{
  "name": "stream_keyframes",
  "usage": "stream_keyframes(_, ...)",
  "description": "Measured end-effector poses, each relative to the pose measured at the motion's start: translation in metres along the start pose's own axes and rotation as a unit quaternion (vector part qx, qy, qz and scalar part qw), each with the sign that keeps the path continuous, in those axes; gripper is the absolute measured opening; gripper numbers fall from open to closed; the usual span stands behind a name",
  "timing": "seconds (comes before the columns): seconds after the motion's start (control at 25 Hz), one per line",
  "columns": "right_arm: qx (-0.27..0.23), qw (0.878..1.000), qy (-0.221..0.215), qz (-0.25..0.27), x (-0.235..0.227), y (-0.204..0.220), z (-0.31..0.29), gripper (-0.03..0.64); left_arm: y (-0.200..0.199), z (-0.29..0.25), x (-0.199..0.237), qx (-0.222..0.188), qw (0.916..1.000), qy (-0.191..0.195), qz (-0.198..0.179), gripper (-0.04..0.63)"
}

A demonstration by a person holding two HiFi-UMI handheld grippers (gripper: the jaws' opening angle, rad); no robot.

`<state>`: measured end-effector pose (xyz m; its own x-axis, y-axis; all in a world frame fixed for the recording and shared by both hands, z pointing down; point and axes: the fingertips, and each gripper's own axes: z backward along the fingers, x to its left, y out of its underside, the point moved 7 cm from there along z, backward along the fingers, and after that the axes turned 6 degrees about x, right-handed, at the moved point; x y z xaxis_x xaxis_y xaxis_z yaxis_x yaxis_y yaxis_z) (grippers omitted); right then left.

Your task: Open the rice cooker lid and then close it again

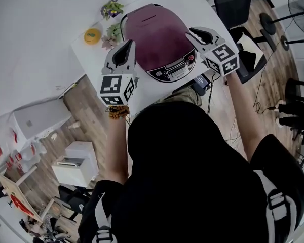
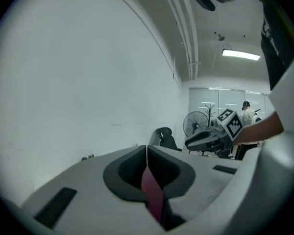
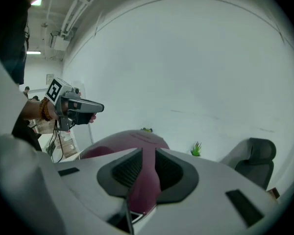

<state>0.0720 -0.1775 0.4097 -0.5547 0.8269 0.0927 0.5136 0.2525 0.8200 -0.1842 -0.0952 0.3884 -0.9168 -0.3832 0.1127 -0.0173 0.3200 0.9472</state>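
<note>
Left gripper (image 1: 126, 47): jaws pressed together, nothing held, at 9 o'clock of rice cooker (image 1: 157, 37). Rice cooker: lid down, on white table (image 1: 86, 54), 12 o'clock in head view. Right gripper (image 1: 195, 33): jaws partly apart, empty, at 3 o'clock of rice cooker.

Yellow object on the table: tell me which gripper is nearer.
Left. The left gripper sits beside the yellow object; the right gripper is across the cooker.

The person wears a black short-sleeved top (image 1: 192, 176), grey buckled shoulder straps (image 1: 275, 202) and a beaded bracelet (image 1: 117, 112)
</note>
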Motion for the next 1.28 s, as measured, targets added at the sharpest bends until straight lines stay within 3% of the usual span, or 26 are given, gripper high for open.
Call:
stream_keyframes(0.12,-0.062,0.997,0.035,0.019,-0.002,-0.04,0.016,0.086,-0.028,0.001,-0.004,-0.054,0.998,-0.03,-0.01,0.028)
stream_keyframes(0.24,-0.138,0.986,0.084,0.031,0.001,-0.072,0.035,0.086,-0.048,0.0,-0.01,-0.093,0.9944,-0.048,-0.016,0.028)
stream_keyframes(0.56,-0.259,0.953,0.15,0.044,0.035,-0.112,0.071,0.074,-0.064,0.003,-0.035,-0.137,0.9879,-0.063,-0.039,0.027)
stream_keyframes(0.68,-0.255,0.951,0.17,0.033,0.041,-0.105,0.073,0.061,-0.062,0.004,-0.044,-0.144,0.9853,-0.071,-0.058,0.026)
stream_keyframes(0.84,-0.238,0.954,0.183,0.004,0.045,-0.089,0.066,0.052,-0.06,0.004,-0.052,-0.166,0.9816,-0.075,-0.057,0.028)
stream_keyframes(1.28,-0.211,0.963,0.166,-0.021,0.071,-0.071,0.046,0.043,-0.031,0.001,-0.045,-0.143,0.9819,-0.106,-0.065,0.026)
